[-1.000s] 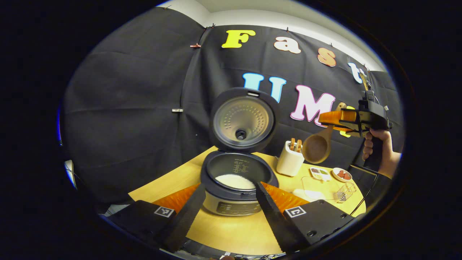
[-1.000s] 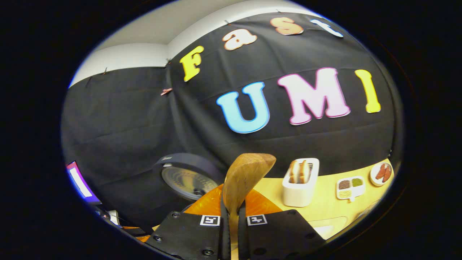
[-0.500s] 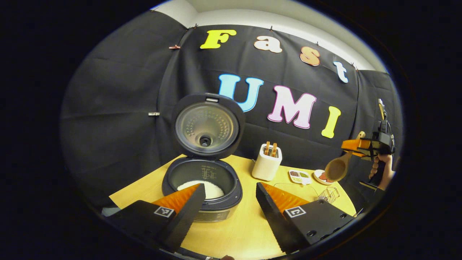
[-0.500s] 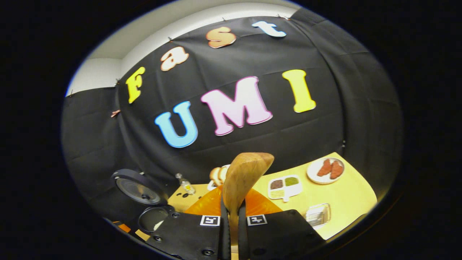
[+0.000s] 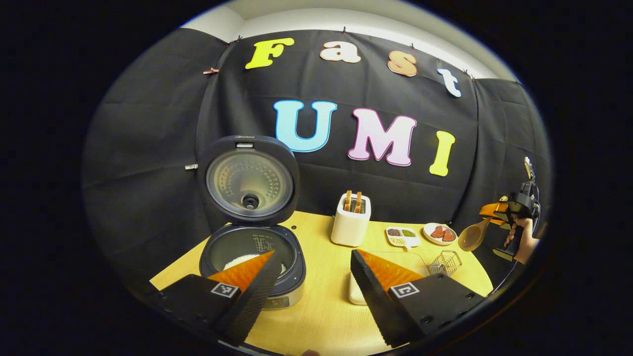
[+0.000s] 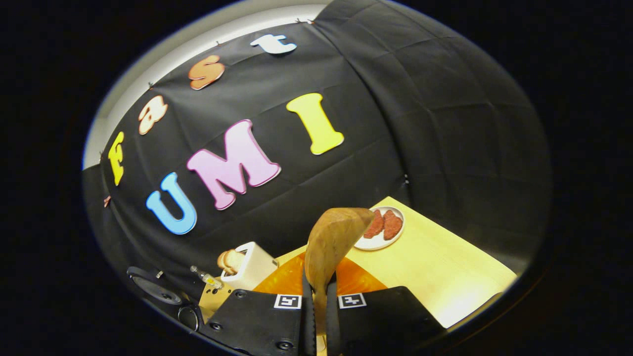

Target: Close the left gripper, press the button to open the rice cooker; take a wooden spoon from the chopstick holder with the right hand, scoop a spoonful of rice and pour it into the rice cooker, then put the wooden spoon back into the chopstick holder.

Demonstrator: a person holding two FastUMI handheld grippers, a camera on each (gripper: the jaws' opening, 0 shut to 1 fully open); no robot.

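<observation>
Left gripper view: the rice cooker (image 5: 252,257) is seen with its lid (image 5: 248,179) stood fully up, so the button step is judged done. White rice lies in the pot. The left gripper (image 5: 311,287) hangs in front of the cooker, its fingers spread wide with nothing between them. Right of the cooker stands the white chopstick holder (image 5: 350,225), then a small divided dish (image 5: 403,237) and a plate (image 5: 439,233). Far right of the cooker, past the tabletop (image 5: 321,316) edge, the right gripper (image 5: 497,210) carries the wooden spoon (image 5: 472,238), bowl hanging low.

Right gripper view: the fingers are pressed together on the spoon handle, the bowl (image 6: 332,242) rising ahead. The spoon bowl's contents cannot be told. The step in hand is judged to be the scoop; the next move calls for the spoon to be lowered into the rice supply, bowl kept level afterwards. Open air lies over the tabletop between holder and edge; the raised lid is the one obstacle.
</observation>
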